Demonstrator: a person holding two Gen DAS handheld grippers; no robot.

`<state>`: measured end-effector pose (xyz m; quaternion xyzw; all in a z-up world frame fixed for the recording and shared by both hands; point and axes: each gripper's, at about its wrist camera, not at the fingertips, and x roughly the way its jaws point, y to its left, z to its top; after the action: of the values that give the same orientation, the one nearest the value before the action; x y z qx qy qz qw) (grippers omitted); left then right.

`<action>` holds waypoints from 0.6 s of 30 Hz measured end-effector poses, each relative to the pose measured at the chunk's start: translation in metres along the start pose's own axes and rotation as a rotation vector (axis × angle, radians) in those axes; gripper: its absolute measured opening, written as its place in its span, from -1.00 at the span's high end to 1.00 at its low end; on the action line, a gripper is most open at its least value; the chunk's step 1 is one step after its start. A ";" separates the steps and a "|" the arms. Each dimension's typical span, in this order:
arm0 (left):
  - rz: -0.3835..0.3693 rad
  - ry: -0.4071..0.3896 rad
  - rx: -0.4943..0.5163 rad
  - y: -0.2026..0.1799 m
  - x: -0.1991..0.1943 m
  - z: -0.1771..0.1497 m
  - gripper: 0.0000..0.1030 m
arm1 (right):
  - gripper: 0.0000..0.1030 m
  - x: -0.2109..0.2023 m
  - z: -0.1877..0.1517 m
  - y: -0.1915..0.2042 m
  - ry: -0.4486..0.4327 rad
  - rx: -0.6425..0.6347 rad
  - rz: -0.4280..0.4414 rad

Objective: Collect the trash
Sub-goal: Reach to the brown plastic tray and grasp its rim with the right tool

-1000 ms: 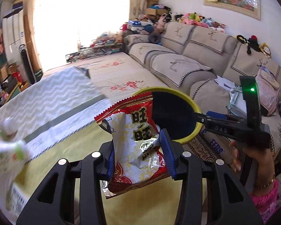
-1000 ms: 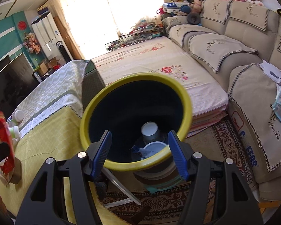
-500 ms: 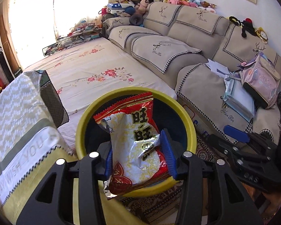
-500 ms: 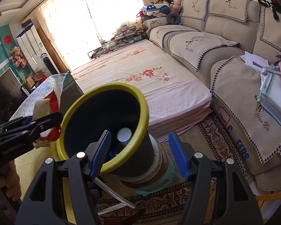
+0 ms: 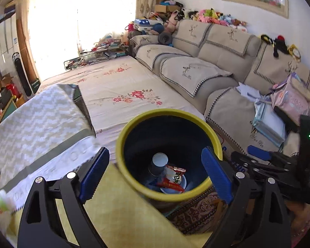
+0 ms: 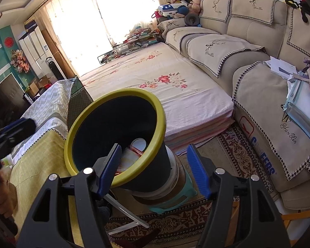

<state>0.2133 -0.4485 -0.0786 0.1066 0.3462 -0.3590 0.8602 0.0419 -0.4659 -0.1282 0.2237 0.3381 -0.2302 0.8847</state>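
Observation:
A dark bin with a yellow rim (image 5: 122,144) stands beside the table, on a teal stool (image 6: 175,198). Inside it lie a red and silver snack bag (image 5: 172,177) and a paper cup (image 5: 159,161). My left gripper (image 5: 155,167) hovers over the bin's mouth, its jaws opening wide with nothing between them. In the right wrist view the bag (image 6: 130,157) is a blur inside the bin (image 6: 161,124). My right gripper (image 6: 154,169) stays open and empty just beside the bin, and shows as a black frame with blue pads (image 5: 258,155) to its right.
A table with a yellow cloth (image 5: 117,206) meets the bin's left side, with white items (image 5: 0,198) at its left edge. Beyond are a flowered mattress (image 5: 124,91), a beige sofa (image 5: 227,62) and a patterned rug (image 6: 237,150). A metal strip (image 6: 124,208) lies by the stool.
My left gripper carried the snack bag from over the table to above the bin, then opened. The bag dropped into the bin. The right gripper drew back slightly to the bin's side.

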 end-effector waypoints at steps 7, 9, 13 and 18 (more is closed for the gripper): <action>0.080 -0.139 -0.080 0.045 -0.103 -0.032 -0.80 | -0.23 -0.003 -0.004 0.028 0.006 -0.059 0.035; 0.116 -0.156 -0.100 0.057 -0.127 -0.041 -0.81 | -0.23 -0.003 -0.006 0.039 0.011 -0.082 0.049; 0.172 -0.183 -0.145 0.084 -0.172 -0.068 -0.85 | -0.23 -0.002 -0.011 0.067 0.028 -0.136 0.083; 0.222 -0.185 -0.186 0.109 -0.213 -0.109 -0.86 | -0.23 0.000 -0.022 0.110 0.058 -0.218 0.157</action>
<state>0.1246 -0.2074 -0.0232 0.0306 0.2831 -0.2363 0.9290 0.0922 -0.3664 -0.1170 0.1587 0.3681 -0.1154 0.9088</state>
